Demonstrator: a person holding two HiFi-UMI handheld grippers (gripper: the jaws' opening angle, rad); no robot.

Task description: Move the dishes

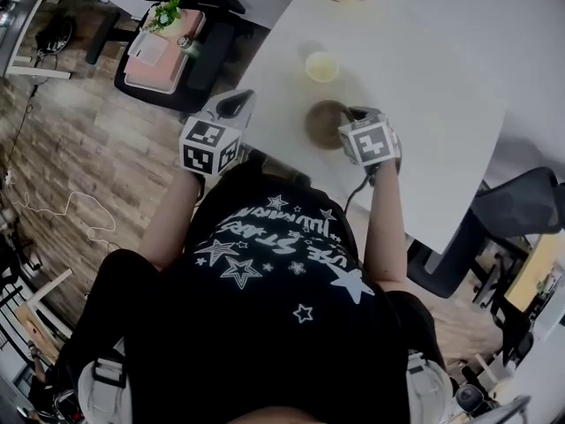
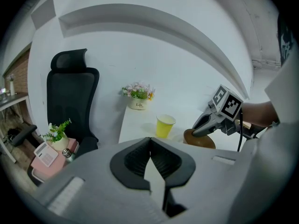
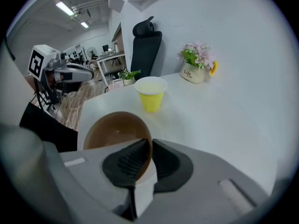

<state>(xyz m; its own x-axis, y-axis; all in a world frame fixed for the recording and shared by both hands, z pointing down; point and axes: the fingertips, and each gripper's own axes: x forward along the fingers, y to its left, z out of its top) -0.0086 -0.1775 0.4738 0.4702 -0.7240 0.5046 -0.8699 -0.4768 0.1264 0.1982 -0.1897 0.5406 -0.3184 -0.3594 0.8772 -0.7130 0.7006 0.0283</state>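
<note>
The ribbed black fingers (image 3: pixel 127 163) of the right gripper (image 3: pixel 152 146) are pinched nearly together on the near rim of the brown bowl (image 3: pixel 114 129), one pad inside the rim and one outside. The left gripper (image 2: pixel 150 141) has its pads meeting at the tips, with nothing between them.

The bowl is round and shallow, smooth and slightly glossy inside, with a thin wall. It is on the white table (image 3: pixel 224 120), close to the near edge where the top curves into a rounded corner. Whether its base rests on the surface or is just clear of it cannot be told. Just beyond it, not touching, stands a yellow paper cup (image 3: pixel 151 93), a tapered cone with a pale rolled lip. Further back, well apart from both, is a small white flower pot (image 3: pixel 194 73) holding pink blooms and green leaves.

The tabletop is matte, plain and flat. From the head view, bare surface spreads to the right of the bowl and beyond the cup. The left gripper hangs off the table's left edge, above the wood-plank floor (image 1: pixel 79 148) and near a black mesh-backed office chair (image 2: pixel 70 92).
</note>
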